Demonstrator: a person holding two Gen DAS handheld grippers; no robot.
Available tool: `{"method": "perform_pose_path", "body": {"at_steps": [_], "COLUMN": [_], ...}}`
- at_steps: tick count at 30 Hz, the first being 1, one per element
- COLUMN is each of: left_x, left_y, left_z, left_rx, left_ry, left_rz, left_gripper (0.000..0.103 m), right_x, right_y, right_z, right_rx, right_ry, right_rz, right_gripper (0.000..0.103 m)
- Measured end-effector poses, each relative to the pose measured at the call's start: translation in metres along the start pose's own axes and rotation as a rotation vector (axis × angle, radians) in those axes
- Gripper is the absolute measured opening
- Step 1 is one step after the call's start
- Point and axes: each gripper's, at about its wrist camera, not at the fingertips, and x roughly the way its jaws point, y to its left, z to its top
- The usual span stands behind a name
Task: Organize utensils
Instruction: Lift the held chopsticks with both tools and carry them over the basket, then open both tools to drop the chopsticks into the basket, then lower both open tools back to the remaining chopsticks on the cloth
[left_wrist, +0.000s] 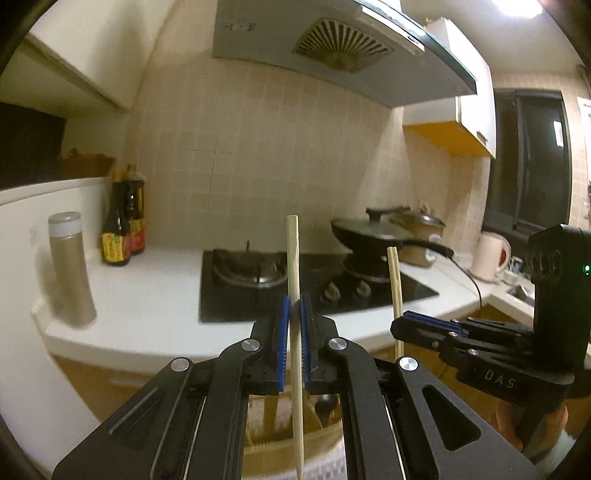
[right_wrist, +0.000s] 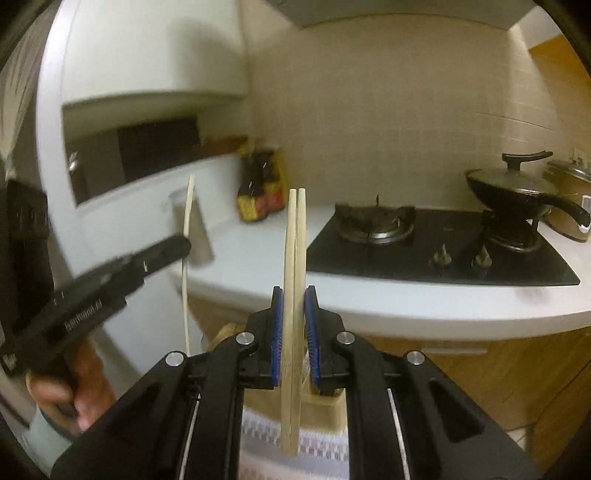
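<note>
1. My left gripper (left_wrist: 294, 314) is clenched on a single pale wooden chopstick (left_wrist: 293, 258), which stands nearly upright between the blue pads.
2. My right gripper (right_wrist: 293, 314) is clamped on a pair of pale wooden chopsticks (right_wrist: 297, 240), side by side and also upright.
3. Both grippers point roughly level, slightly downward, side by side in front of the white tabletop (left_wrist: 155, 306) with the black gas hob (left_wrist: 314, 291) beyond.
4. I judge this the carrying step: chopsticks are lifted, not yet placed.
5. Below the grippers I see a tan container (right_wrist: 325, 406) on a white patterned cloth (right_wrist: 321, 443); what it is I cannot tell.
6. Next I need a holder to aim for, then to lower the sticks without letting them swing or slip.
</note>
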Motion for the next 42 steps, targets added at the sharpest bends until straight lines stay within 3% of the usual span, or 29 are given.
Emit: {"method": "perform_pose_path", "body": {"at_steps": [8,13,24,33,34,36,37,38,42], "left_x": [0.039,0.045,0.063,0.065,0.064,0.06,0.056,0.053,0.031], "left_y": [0.013,0.017,0.027,0.027,0.027,0.028,0.029,0.03,0.034], "left_z": [-0.012,-0.027,-0.051,-0.069,-0.07,-0.073,-0.074,-0.074,-0.076], "left_rx": [-0.037,-0.01,-0.032,-0.008,-0.007,-0.004,-0.005,-0.009,-0.032], "left_ry": [-0.083,-0.15,-0.126,-0.068,-0.065,-0.055,-0.048,-0.041,-0.025], "left_rz": [0.014,0.033,0.031,0.002,0.001,0.003,0.003,-0.001,-0.007], "left_gripper": [0.004,0.004,0.004,0.005,0.011,0.023,0.027,0.028,0.042], "right_x": [0.028,0.047,0.067,0.065,0.065,0.062,0.059,0.055,0.033], "right_y": [-0.006,-0.011,-0.006,-0.008,-0.008,-0.008,-0.007,-0.006,-0.001], "right_z": [-0.005,-0.02,-0.051,-0.067,-0.069,-0.072,-0.075,-0.077,-0.085], "right_rx": [0.017,0.031,-0.024,-0.029,-0.028,-0.03,-0.03,-0.03,-0.043], "right_ry": [-0.157,-0.179,-0.202,-0.145,-0.136,-0.111,-0.106,-0.108,-0.097], "right_rz": [-0.073,-0.109,-0.125,-0.118,-0.113,-0.098,-0.095,-0.097,-0.095], "right_gripper": [0.01,0.01,0.01,0.011,0.013,0.028,0.047,0.055,0.055]}}
